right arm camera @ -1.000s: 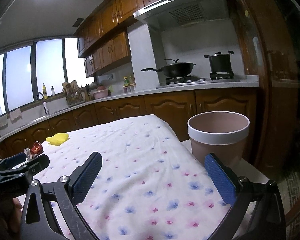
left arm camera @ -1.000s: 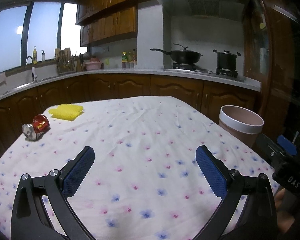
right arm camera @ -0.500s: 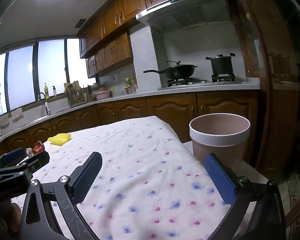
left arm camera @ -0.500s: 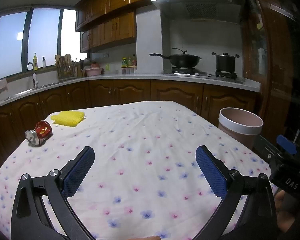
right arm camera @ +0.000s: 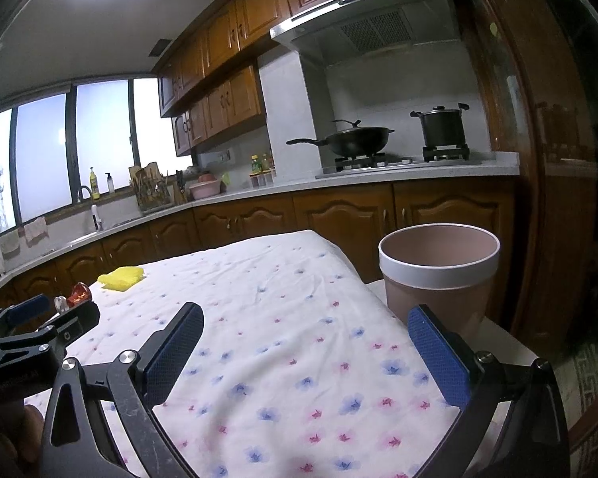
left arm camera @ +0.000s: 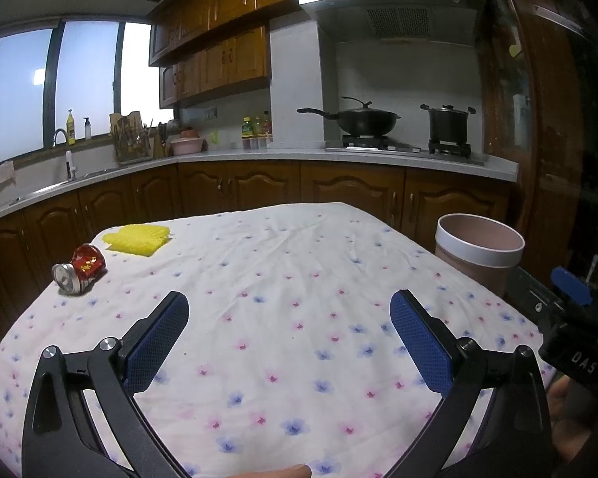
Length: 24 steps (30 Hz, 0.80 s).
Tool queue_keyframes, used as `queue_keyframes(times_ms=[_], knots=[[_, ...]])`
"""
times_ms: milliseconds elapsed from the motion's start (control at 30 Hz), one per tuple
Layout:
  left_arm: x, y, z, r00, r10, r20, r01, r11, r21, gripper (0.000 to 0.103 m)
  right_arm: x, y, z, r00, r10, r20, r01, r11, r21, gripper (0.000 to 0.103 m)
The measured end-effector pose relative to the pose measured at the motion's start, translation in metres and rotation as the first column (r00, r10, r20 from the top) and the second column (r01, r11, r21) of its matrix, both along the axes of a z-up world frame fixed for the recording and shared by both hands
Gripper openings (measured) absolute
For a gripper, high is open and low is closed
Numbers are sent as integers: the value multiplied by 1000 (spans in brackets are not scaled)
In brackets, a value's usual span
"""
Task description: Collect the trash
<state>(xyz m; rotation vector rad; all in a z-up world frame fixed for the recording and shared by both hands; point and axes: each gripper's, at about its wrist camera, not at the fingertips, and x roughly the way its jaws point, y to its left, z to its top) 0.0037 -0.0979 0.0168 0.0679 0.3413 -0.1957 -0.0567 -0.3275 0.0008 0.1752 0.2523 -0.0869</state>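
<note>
Both claws are empty and wide apart in their jaws: the left claw hangs above the near part of the desk, and the right claw is at the desk's right side, near the bin. The trash lies at the far left corner: a crushed red can on its side, and just behind it a yellow sponge, apart from the can. The bin stands beside the desk, off its right edge. I judge that nothing is collected yet and the step is the approach. The left claw is nearer to the can, so it should probably reach forward and left, then close across the can's body.
</note>
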Motion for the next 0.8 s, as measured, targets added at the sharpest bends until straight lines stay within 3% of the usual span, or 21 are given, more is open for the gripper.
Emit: queue_keyframes(times_ms=[800], knots=[[3, 5, 2, 1000, -14, -12, 14, 1000, -4, 103, 0, 3, 0, 1000, 4, 0, -4, 1000, -2, 103]])
